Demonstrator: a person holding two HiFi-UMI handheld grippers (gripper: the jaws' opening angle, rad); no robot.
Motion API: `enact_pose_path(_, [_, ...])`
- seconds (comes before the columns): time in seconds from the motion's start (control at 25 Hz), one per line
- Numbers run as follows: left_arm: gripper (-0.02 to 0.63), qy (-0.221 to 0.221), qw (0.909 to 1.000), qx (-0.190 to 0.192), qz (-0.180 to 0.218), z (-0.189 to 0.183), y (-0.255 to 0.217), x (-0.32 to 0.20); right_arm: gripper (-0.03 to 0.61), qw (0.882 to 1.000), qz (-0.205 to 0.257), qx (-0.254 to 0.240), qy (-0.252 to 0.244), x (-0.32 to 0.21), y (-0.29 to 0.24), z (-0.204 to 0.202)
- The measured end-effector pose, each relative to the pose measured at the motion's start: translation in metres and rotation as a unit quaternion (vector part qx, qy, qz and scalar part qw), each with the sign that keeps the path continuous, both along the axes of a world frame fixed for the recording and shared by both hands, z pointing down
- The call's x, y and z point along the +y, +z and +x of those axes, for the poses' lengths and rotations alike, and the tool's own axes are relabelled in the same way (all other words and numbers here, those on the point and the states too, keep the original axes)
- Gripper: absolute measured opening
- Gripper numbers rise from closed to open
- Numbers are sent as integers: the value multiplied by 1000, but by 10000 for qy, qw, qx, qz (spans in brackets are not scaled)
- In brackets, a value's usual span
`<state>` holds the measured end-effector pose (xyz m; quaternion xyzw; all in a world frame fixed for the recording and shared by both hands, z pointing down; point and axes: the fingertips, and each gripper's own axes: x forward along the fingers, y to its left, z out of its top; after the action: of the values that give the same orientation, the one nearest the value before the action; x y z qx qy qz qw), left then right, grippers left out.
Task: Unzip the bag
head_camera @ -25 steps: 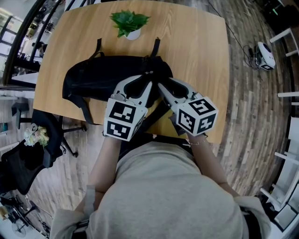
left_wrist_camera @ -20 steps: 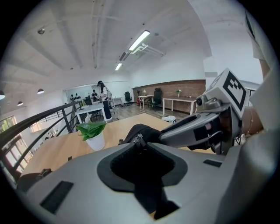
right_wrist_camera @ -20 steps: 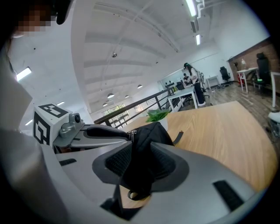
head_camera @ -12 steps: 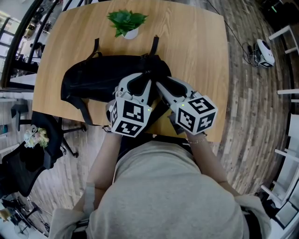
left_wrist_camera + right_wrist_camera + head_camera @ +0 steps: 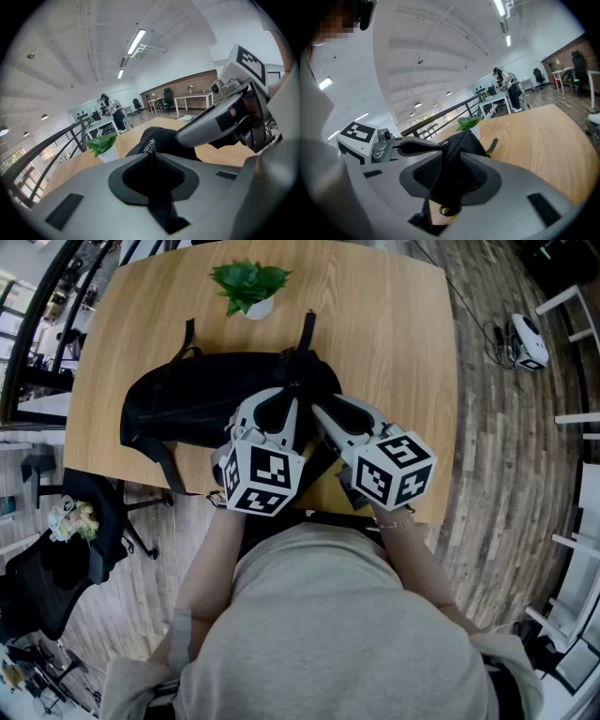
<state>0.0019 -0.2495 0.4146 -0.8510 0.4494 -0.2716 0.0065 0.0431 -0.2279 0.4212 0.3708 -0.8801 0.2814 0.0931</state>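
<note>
From the head view, a black fabric backpack (image 5: 202, 399) lies lengthwise across a light wooden table (image 5: 394, 334), with a small green leafy plant in a white pot (image 5: 251, 287) just beyond it near the far edge. Both grippers reach in from the near side and converge on the backpack's right end. The left gripper (image 5: 293, 392) has its tips at the top of that end, and the right gripper (image 5: 315, 412) is close beside it on the near right, so that the two nearly touch. In the left gripper view, the backpack's end rises directly ahead of the jaws. Its small metal zipper pull (image 5: 151, 147) stands right at their tips, which have just been closing and now pinch in on it. The right gripper's grey finger crosses the upper right of this view, close by. In the right gripper view, a raised fold of the backpack's black fabric fills the gap between the jaws, which are clamped onto it from both sides. A thin strap loop hangs below the fold, and the left gripper's finger comes in from the left to meet the fabric at the zipper.
</note>
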Motion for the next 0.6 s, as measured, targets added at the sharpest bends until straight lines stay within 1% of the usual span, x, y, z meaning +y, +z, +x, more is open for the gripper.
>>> enact_pose_path(0.4, [51, 50, 9998, 200, 66, -3, -13, 6, 121, 9999, 129, 54, 6, 2, -2, 1])
enact_pose_path(0.6, [46, 51, 9996, 252, 89, -3, -19, 9, 110, 9999, 119, 20, 20, 2, -2, 1])
